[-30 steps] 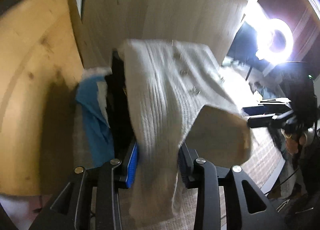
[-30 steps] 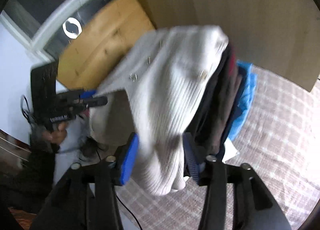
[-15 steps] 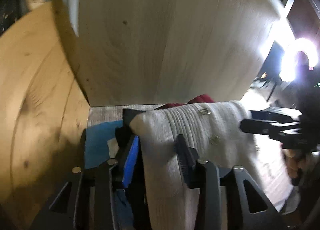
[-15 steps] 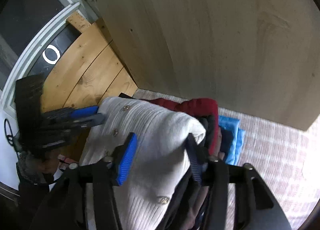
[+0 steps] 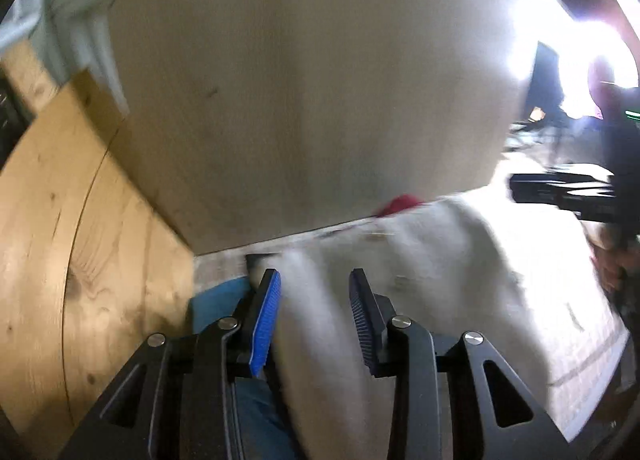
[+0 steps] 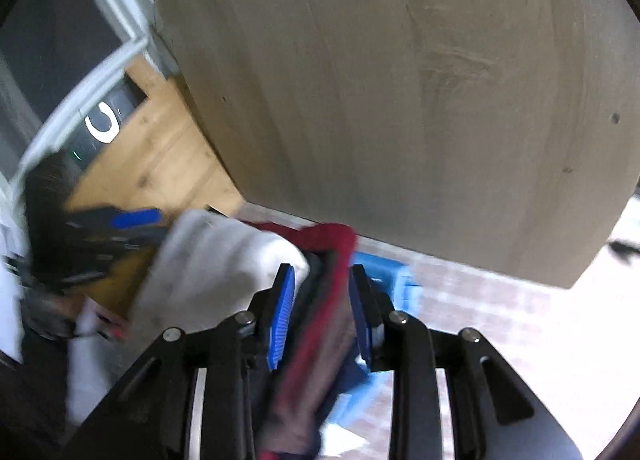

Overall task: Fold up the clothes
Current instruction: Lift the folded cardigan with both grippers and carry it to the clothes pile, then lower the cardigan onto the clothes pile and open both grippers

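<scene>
A cream knitted cardigan (image 5: 440,260) with small buttons lies on top of a pile of folded clothes. My left gripper (image 5: 316,292) is shut on its near fold, with cream knit filling the gap between the pads. In the right wrist view the cardigan (image 6: 212,256) sits left of a red garment (image 6: 332,236) and dark ones. My right gripper (image 6: 322,284) has its jaws closing on those red and dark layers, both pads against the cloth. A blue garment (image 6: 400,284) lies beneath the pile. Each view shows the other gripper beyond the pile, blurred.
A pale wooden board (image 5: 300,99) stands upright right behind the pile. A yellow pine panel (image 5: 80,240) closes the left side. The pile rests on a checked cloth surface (image 6: 500,320). A bright lamp (image 5: 592,51) glares at the far right.
Both grippers carried the pile towards the pale board and the hanging cardigan came down flat. The right jaws narrowed and now hold the red and dark layers instead of the cardigan.
</scene>
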Motion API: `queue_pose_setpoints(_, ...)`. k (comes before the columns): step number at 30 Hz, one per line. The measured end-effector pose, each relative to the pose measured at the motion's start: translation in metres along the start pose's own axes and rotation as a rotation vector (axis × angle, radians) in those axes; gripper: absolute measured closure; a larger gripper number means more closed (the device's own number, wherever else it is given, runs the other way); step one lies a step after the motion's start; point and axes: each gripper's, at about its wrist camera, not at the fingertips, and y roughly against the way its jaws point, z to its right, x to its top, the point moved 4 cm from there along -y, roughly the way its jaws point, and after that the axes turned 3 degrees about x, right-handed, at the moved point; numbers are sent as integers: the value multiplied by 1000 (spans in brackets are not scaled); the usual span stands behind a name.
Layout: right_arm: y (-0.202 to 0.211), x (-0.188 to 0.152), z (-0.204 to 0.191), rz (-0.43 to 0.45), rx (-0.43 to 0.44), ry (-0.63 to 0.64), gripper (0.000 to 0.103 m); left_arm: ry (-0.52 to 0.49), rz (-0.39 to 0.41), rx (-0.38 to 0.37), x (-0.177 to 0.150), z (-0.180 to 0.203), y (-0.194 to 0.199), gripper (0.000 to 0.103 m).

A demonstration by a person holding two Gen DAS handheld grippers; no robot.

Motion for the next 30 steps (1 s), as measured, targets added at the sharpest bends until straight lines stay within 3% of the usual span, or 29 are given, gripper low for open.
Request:
queue_pose_setpoints(2, -6, -3, -4, -10, -6, 60, 73, -41, 6, -67, 1, 30, 6, 70)
queue_pose_setpoints(4, -13, -6, -12, -19, -4, 130, 62, -79, -1, -124, 3, 59, 8, 67)
queue_pose_setpoints(7, -24, -8, -23, -37, 4, 212, 58, -155, -51, -104, 4, 91, -11, 66)
queue_pose_setpoints(12, -31, -10, -22, -42, 19, 311, 58, -175, -119, -85, 4, 102, -42, 62)
queue_pose_setpoints(14, -30, -9, -12, -51, 20, 319, 58, -180, -123, -76, 1, 99, -49, 70)
queue_pose_setpoints(15, -28, -8, -6, -48, 30, 311, 58, -189, -119, -70, -2, 98, -50, 79)
queue_pose_setpoints(23, -45, -13, -14, -111, 25, 448, 58, -219, -106, -85, -15, 90, -43, 86)
queue_pose_setpoints(25, -51, -5, -4, -101, -9, 415, 57, -211, -114, -120, -22, 89, -45, 86)
queue_pose_setpoints(27, -59, 4, 14, -103, -16, 297, 56, -181, -123, -141, -28, 85, -50, 86)
queue_pose_setpoints(30, -59, 6, 44, -93, -177, 208, 57, -127, -140, -241, -35, 81, -50, 84)
